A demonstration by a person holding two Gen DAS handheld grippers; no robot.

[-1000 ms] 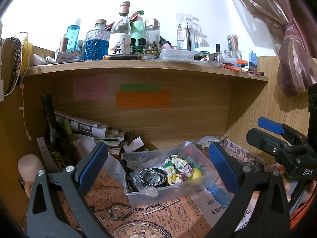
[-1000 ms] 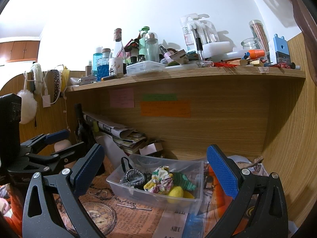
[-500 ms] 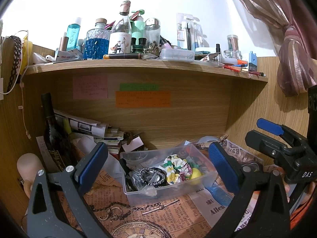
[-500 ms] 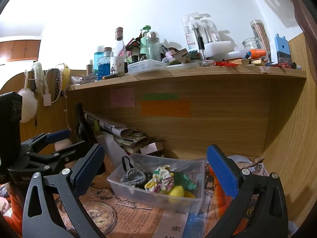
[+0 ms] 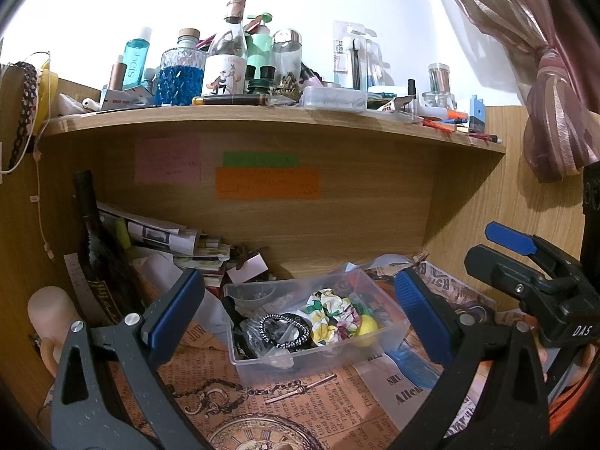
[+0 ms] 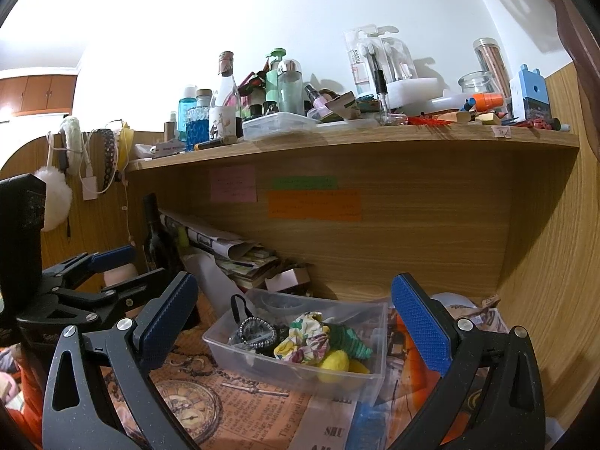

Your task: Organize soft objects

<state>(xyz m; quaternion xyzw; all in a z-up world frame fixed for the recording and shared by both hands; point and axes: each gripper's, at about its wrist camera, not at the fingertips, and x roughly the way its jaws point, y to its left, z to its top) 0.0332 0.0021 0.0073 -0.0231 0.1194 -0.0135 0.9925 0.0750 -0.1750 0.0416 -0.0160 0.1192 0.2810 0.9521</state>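
Both grippers are wide open and holding nothing. The left gripper (image 5: 300, 311) and right gripper (image 6: 294, 317) each hover in front of the clear tub (image 5: 262, 365), which sits just ahead between their fingers. The scrunchies (image 5: 332, 315) are already inside, so I'd guess it's the wrap-up stage. Next move is probably grabbing the tub itself.

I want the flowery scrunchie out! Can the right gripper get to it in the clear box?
Probably yes. The right gripper is open, the clear box has no lid, and the flowery scrunchie lies on top.
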